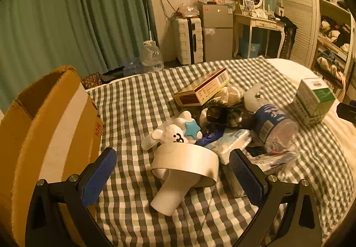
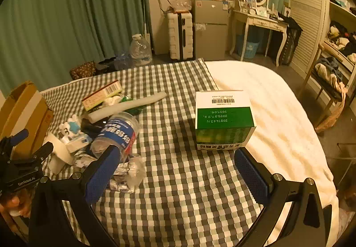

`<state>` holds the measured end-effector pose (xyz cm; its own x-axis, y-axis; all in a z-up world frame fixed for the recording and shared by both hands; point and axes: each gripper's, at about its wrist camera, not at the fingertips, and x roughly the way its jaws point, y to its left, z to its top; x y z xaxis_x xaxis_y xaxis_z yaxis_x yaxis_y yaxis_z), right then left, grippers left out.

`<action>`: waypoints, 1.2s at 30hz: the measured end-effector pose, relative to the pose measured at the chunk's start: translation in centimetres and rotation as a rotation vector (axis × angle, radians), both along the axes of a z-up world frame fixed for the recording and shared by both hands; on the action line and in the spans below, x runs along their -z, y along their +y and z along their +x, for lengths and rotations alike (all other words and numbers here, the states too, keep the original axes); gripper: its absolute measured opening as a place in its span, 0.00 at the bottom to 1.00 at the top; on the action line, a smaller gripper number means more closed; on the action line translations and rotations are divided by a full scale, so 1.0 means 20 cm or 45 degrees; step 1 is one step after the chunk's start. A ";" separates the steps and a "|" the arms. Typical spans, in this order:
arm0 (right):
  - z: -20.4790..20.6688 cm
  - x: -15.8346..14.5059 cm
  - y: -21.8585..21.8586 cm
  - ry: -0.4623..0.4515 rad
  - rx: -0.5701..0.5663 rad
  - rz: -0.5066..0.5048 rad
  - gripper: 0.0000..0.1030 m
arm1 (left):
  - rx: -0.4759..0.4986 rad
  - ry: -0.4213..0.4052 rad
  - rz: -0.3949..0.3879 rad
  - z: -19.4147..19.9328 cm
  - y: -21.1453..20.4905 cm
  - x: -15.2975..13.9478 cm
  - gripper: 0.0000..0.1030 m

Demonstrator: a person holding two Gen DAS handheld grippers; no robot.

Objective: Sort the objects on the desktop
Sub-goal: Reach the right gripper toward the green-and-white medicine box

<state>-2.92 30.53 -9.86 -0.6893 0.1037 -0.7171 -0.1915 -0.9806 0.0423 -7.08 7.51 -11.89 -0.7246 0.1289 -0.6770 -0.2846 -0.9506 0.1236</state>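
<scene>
A heap of objects lies on the checked cloth (image 1: 138, 100): a white tape roll (image 1: 185, 161), a white bear toy with a blue star (image 1: 175, 131), a tissue pack (image 1: 229, 140), a water bottle (image 1: 273, 127), a red and yellow box (image 1: 204, 88). My left gripper (image 1: 173, 178) is open, its jaws either side of the tape roll, not touching it. My right gripper (image 2: 178, 171) is open and empty, just short of a green and white box (image 2: 223, 119). The bottle (image 2: 120, 133) lies left of the right gripper's left finger.
An open cardboard box (image 1: 42, 135) stands at the left edge of the cloth. A white blanket (image 2: 273, 118) covers the right side. A foam stick (image 2: 126, 105) lies across the heap. Crumpled wrappers (image 2: 131, 171) lie by the bottle.
</scene>
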 end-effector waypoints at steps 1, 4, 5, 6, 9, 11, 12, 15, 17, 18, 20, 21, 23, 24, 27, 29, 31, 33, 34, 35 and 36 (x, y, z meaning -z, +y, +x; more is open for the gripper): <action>-0.02 0.01 0.00 -0.008 -0.008 0.009 1.00 | 0.004 -0.004 -0.006 -0.01 0.00 0.02 1.00; -0.07 0.05 -0.02 -0.034 -0.037 0.065 1.00 | 0.007 -0.034 0.002 -0.05 0.00 0.06 1.00; -0.09 0.06 -0.02 -0.042 -0.040 0.075 1.00 | 0.010 -0.043 0.010 -0.06 -0.01 0.07 1.00; -0.10 0.08 -0.02 -0.050 -0.037 0.076 1.00 | 0.011 -0.052 0.013 -0.07 -0.01 0.08 1.00; -0.14 0.11 0.01 -0.068 -0.027 0.047 1.00 | 0.010 -0.070 -0.002 -0.09 0.00 0.10 1.00; -0.15 0.13 0.03 -0.076 -0.021 0.035 1.00 | 0.014 -0.074 0.001 -0.10 0.00 0.11 1.00; -0.16 0.13 0.03 -0.075 -0.017 0.043 1.00 | 0.019 -0.081 0.010 -0.10 -0.01 0.12 1.00; -0.16 0.14 0.04 -0.070 -0.013 0.067 1.00 | 0.027 -0.099 0.036 -0.12 -0.02 0.13 1.00; -0.18 0.15 0.05 -0.070 -0.012 0.064 1.00 | 0.030 -0.110 0.049 -0.13 -0.02 0.13 1.00; -0.19 0.15 0.06 -0.073 -0.008 0.061 1.00 | 0.032 -0.120 0.060 -0.13 -0.02 0.13 1.00; -0.21 0.18 0.08 -0.089 0.015 0.063 1.00 | 0.039 -0.139 0.088 -0.14 -0.04 0.14 1.00; -0.23 0.19 0.09 -0.096 0.026 0.063 1.00 | 0.044 -0.148 0.101 -0.14 -0.04 0.15 1.00; -0.24 0.21 0.12 -0.100 0.056 0.066 1.00 | 0.051 -0.158 0.118 -0.15 -0.04 0.16 1.00; -0.25 0.21 0.13 -0.099 0.067 0.067 1.00 | 0.054 -0.162 0.124 -0.15 -0.04 0.16 1.00; -0.28 0.23 0.16 -0.107 0.092 0.080 1.00 | 0.063 -0.174 0.128 -0.14 -0.03 0.16 1.00; -0.30 0.25 0.18 -0.113 0.098 0.083 1.00 | 0.077 -0.184 0.138 -0.14 -0.03 0.16 1.00; -0.33 0.26 0.19 -0.127 0.100 0.091 1.00 | 0.083 -0.209 0.134 -0.14 -0.02 0.18 1.00; -0.36 0.27 0.20 -0.144 0.100 0.110 1.00 | 0.091 -0.251 0.155 -0.15 -0.02 0.20 1.00; -0.37 0.27 0.20 -0.156 0.097 0.128 1.00 | 0.091 -0.256 0.165 -0.16 -0.03 0.21 1.00; -0.39 0.28 0.21 -0.159 0.091 0.149 1.00 | 0.090 -0.251 0.169 -0.16 -0.04 0.21 1.00; -0.41 0.28 0.21 -0.162 0.088 0.168 1.00 | 0.089 -0.243 0.170 -0.15 -0.04 0.20 1.00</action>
